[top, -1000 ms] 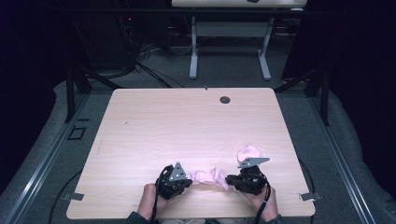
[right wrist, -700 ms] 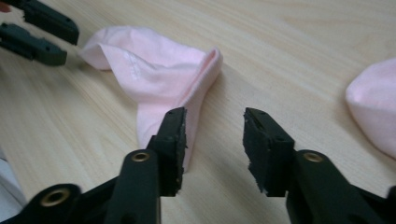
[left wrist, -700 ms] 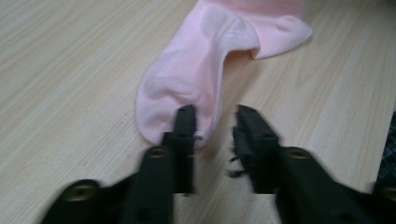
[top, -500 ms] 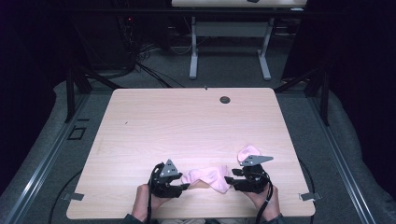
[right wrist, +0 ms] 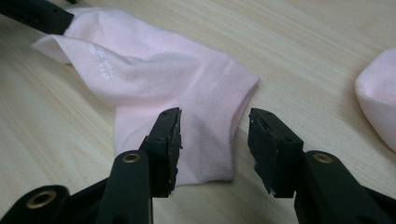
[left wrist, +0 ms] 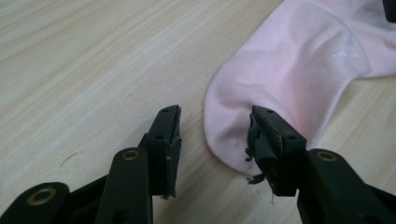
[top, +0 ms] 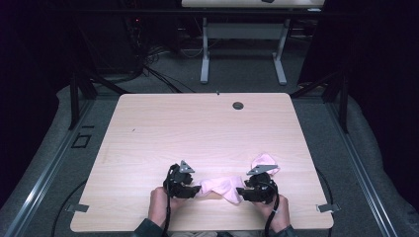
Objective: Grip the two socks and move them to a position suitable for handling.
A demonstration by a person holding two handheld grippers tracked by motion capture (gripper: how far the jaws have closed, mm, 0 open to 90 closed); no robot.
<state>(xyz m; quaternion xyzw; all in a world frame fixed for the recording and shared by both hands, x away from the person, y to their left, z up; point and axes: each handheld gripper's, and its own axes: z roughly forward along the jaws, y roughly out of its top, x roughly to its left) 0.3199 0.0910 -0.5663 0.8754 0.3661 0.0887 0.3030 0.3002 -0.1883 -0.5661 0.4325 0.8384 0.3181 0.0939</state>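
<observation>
Both your left gripper (left wrist: 215, 122) and right gripper (right wrist: 214, 122) have just opened, jaws apart, nothing clamped. The pink sock (top: 222, 186) lies loose on the counter (top: 197, 128). Close too shallow and you'll pinch one layer only, so it could slip free.

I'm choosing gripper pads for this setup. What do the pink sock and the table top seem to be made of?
Pink sock: soft knit fabric, probably cotton blend; fine ribbed weave and limp folds show. Table top: pale wood-look surface, likely laminate; printed-looking grain, smooth matte sheen.
</observation>
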